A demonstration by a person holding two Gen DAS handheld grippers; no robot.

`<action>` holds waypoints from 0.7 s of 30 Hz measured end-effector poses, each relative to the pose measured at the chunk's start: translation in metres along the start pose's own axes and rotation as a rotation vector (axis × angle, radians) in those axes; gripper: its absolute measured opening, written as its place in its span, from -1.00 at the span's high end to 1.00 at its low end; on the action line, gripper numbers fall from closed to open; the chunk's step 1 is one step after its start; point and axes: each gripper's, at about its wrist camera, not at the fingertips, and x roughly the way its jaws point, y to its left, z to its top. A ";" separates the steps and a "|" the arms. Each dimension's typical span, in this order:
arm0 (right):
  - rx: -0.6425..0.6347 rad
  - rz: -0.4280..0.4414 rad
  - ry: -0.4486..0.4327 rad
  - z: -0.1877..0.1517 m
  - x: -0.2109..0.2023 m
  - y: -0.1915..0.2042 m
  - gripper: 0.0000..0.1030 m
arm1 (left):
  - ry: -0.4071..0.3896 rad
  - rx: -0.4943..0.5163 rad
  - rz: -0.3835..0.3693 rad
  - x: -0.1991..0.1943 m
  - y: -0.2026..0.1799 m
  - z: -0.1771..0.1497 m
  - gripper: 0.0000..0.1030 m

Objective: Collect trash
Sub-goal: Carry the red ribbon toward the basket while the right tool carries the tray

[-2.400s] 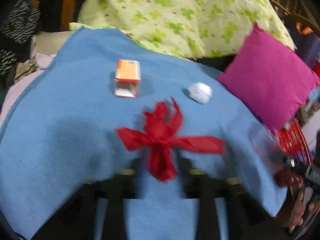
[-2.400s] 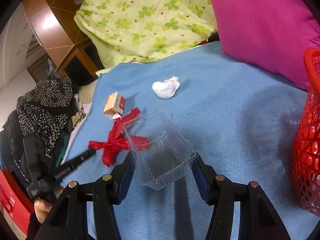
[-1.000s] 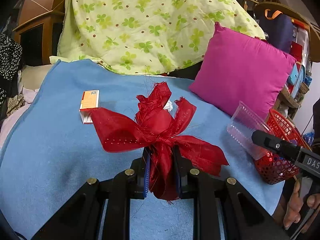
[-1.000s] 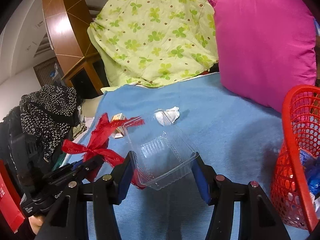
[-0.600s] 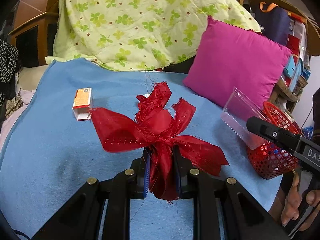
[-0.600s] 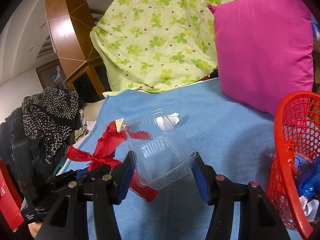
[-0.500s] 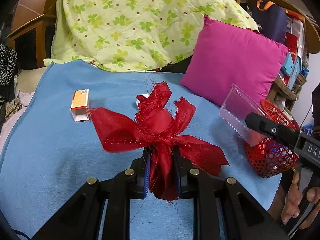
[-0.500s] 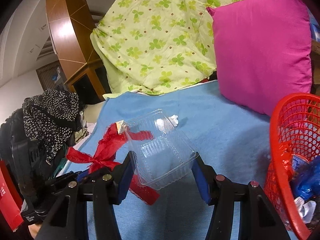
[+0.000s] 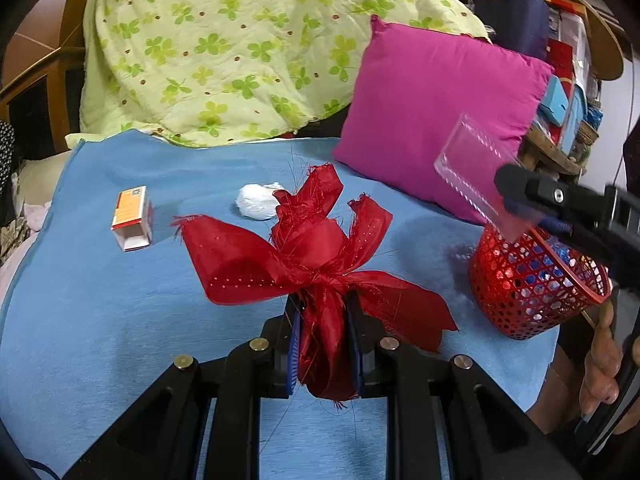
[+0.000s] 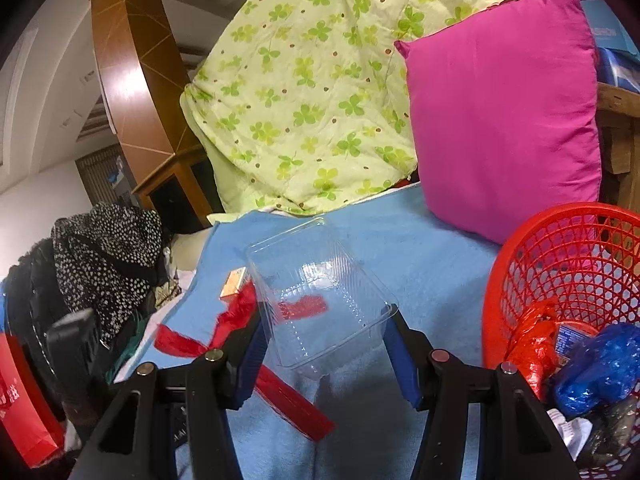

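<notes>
Both grippers have shifted toward the red basket (image 10: 568, 280). Left gripper (image 9: 325, 344) is clamped on the red ribbon bow (image 9: 312, 248); right gripper (image 10: 326, 344) grips the clear plastic tray (image 10: 316, 292). Only the left view shows the crumpled tissue (image 9: 256, 202); only the right view shows the basket's contents.

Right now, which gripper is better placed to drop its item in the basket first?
Right. The right gripper holds the clear tray beside the red basket; the left gripper, holding the red bow, is farther off.
</notes>
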 end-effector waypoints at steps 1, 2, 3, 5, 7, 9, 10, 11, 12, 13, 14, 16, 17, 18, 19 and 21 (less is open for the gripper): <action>0.002 0.000 -0.007 0.001 -0.002 0.000 -0.15 | -0.001 0.007 0.000 0.000 -0.002 0.000 0.58; 0.004 0.002 -0.013 0.001 -0.004 -0.001 -0.15 | -0.002 0.012 -0.002 0.000 -0.005 0.000 0.58; 0.009 0.007 -0.020 0.002 -0.006 -0.003 -0.15 | -0.005 0.017 -0.008 -0.001 -0.007 0.000 0.58; 0.014 0.009 -0.031 0.003 -0.010 -0.004 -0.15 | -0.016 0.027 -0.019 -0.003 -0.012 0.000 0.58; 0.017 0.007 -0.038 0.003 -0.013 -0.006 -0.15 | -0.025 0.040 -0.022 -0.004 -0.016 0.000 0.58; 0.021 0.004 -0.040 0.003 -0.015 -0.009 -0.15 | -0.033 0.045 -0.031 -0.006 -0.020 0.000 0.58; 0.024 0.001 -0.041 0.003 -0.016 -0.010 -0.15 | -0.036 0.048 -0.034 -0.007 -0.022 0.000 0.58; 0.026 0.000 -0.042 0.004 -0.017 -0.012 -0.15 | -0.038 0.050 -0.036 -0.007 -0.023 0.001 0.58; 0.027 -0.001 -0.042 0.004 -0.017 -0.014 -0.15 | -0.040 0.054 -0.038 -0.007 -0.025 0.001 0.58; 0.029 -0.004 -0.044 0.004 -0.018 -0.015 -0.15 | -0.042 0.057 -0.042 -0.007 -0.027 0.001 0.58; 0.031 -0.006 -0.045 0.004 -0.019 -0.016 -0.15 | -0.043 0.059 -0.044 -0.006 -0.028 0.000 0.58; 0.038 -0.007 -0.051 0.005 -0.021 -0.019 -0.15 | -0.040 0.067 -0.044 -0.005 -0.032 -0.001 0.58; 0.040 -0.008 -0.053 0.005 -0.022 -0.020 -0.15 | -0.038 0.068 -0.048 -0.004 -0.034 -0.001 0.58; 0.041 -0.010 -0.056 0.006 -0.022 -0.021 -0.15 | -0.037 0.068 -0.050 -0.004 -0.034 -0.001 0.58; 0.043 -0.011 -0.061 0.006 -0.024 -0.022 -0.15 | -0.039 0.069 -0.054 -0.004 -0.036 -0.001 0.58; 0.049 -0.012 -0.070 0.006 -0.027 -0.025 -0.15 | -0.046 0.072 -0.061 -0.005 -0.038 -0.001 0.58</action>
